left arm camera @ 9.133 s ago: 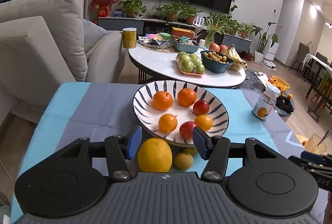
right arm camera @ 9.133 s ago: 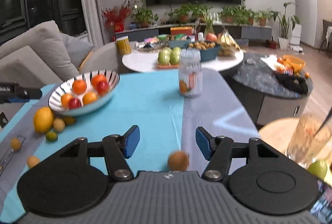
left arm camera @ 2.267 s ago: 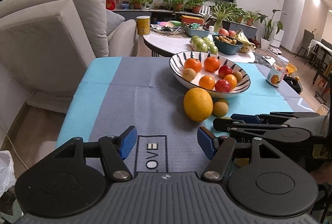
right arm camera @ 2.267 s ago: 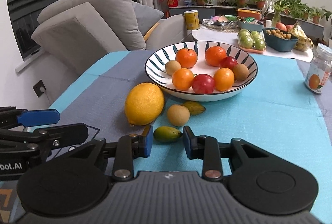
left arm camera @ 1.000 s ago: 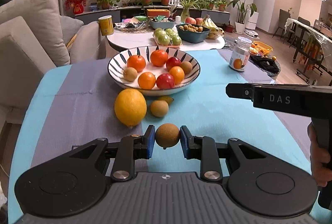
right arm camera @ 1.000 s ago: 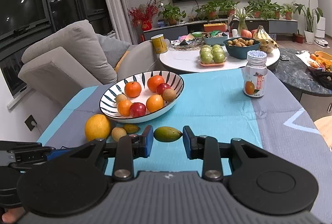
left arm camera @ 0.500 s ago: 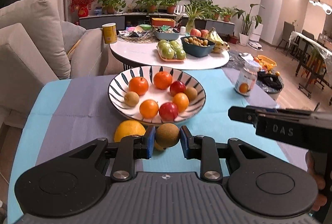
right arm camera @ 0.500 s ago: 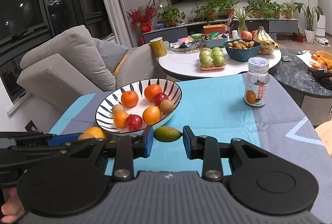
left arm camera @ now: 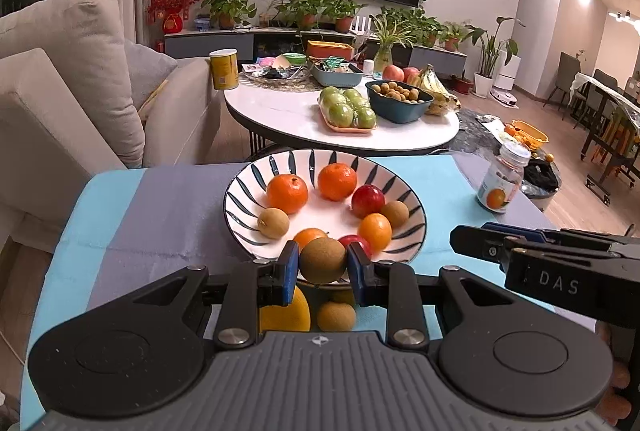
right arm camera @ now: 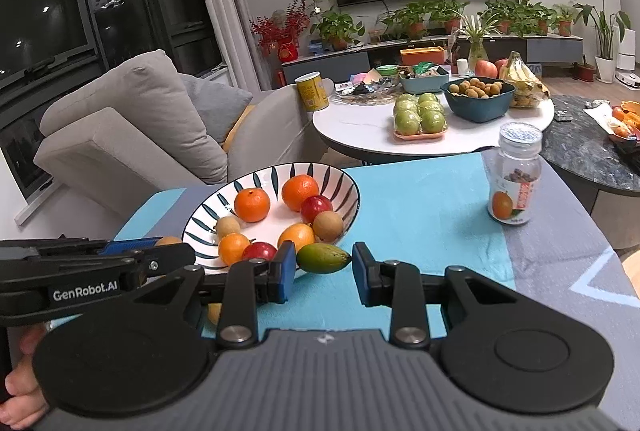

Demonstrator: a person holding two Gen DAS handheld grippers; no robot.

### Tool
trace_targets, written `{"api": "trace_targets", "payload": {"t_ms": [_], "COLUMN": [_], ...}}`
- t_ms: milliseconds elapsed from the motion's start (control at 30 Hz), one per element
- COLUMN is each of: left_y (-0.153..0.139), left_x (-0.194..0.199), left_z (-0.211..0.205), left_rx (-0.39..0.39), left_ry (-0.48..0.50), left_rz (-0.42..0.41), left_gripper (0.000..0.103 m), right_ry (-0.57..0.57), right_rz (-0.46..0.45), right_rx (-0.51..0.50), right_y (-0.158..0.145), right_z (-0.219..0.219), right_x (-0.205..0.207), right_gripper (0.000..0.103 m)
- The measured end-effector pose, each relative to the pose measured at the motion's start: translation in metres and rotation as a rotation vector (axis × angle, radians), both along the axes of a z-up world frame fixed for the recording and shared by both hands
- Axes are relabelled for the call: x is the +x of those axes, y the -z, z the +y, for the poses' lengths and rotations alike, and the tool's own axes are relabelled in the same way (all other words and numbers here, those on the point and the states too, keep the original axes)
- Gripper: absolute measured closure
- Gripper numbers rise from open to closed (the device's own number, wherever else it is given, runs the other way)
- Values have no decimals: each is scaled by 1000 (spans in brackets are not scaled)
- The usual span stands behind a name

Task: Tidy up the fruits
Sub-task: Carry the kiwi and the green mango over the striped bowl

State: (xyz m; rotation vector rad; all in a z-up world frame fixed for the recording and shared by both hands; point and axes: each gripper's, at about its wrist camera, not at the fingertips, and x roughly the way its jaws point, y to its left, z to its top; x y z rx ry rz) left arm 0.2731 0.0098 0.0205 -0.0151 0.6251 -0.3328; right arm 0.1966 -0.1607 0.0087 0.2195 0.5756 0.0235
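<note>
One striped bowl (left arm camera: 240, 207), four oranges (left arm camera: 287, 194), two red fruits (left arm camera: 368, 200), one jar (left arm camera: 500, 183), two hand-held grippers (left arm camera: 323, 267)

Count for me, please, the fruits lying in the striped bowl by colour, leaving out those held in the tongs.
orange fruits: 4
red fruits: 2
brown fruits: 2
Total in the bowl: 8

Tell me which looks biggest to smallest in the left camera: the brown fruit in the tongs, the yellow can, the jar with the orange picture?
1. Brown fruit in the left tongs, though it is closest to the camera, so it only looks biggest.
2. and 3. Jar and yellow can look too alike to rank.
</note>
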Motion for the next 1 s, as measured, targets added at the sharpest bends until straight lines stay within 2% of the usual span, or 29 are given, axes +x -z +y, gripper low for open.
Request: {"api": "trace_targets", "payload": {"t_ms": [1000], "left_y": [20], "left_x": [46], "left_z": [0], "left_rx": [-5], "left_ry": [9], "left_rz": [28], "left_gripper": [78], "right_ry": [-30], "right_rz": [33], "right_rx": [25], "right_y": [10], "right_z": [0], "right_x": [43], "right_gripper": [38]}}
